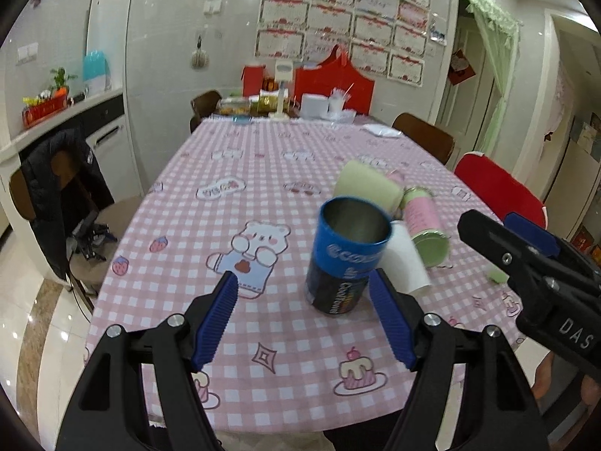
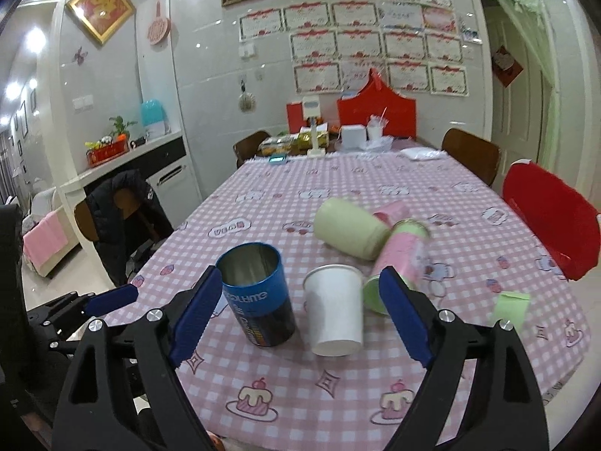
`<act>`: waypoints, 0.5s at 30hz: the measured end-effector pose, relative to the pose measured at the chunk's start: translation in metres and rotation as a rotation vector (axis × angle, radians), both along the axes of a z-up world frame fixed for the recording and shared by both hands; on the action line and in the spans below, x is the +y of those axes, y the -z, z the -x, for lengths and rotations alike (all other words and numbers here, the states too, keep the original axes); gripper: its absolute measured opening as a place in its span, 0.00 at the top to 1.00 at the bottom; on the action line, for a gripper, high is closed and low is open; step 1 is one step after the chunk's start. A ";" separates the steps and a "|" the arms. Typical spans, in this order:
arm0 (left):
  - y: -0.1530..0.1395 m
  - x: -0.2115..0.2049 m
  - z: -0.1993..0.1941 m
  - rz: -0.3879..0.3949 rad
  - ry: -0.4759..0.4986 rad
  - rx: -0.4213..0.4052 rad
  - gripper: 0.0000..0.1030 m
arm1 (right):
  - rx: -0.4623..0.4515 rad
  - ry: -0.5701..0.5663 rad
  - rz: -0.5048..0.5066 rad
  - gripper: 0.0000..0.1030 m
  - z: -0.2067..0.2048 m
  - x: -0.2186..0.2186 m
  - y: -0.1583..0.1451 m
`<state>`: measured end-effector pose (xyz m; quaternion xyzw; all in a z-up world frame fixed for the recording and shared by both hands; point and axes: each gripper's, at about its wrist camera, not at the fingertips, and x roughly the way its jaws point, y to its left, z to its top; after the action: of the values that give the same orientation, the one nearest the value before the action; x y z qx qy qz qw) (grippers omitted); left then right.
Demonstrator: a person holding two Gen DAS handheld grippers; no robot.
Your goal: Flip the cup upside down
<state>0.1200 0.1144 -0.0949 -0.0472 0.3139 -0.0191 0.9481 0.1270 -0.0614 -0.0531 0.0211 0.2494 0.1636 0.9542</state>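
Paper makes the white tapered disposable cup (image 2: 334, 310) very light and easily crushed; it stands mouth up on the pink checked tablecloth (image 2: 285, 376), just right of the blue and black metal tin with open top (image 2: 257, 293) and near a green and pink can lying on its side (image 2: 398, 263). A pale green cup (image 2: 349, 231) lies tipped further back. The right gripper (image 2: 304, 315) is spread wide and holds nothing, with both the tin and the white cup ahead of it. The left gripper (image 1: 304, 306) is also wide open and empty, facing the tin. I judge a gentle squeeze at mid-wall, below the rolled rim, safest; a hard pinch would likely buckle it.
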 end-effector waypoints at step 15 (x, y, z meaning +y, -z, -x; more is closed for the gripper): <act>-0.050 -0.052 0.049 -0.069 0.059 -0.172 0.27 | -0.190 0.106 -0.002 0.11 0.062 -0.051 -0.036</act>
<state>0.0710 0.0620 -0.0450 -0.0035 0.2329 -0.0402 0.9717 0.0648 -0.1124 -0.0174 0.0197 0.1561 0.1144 0.9809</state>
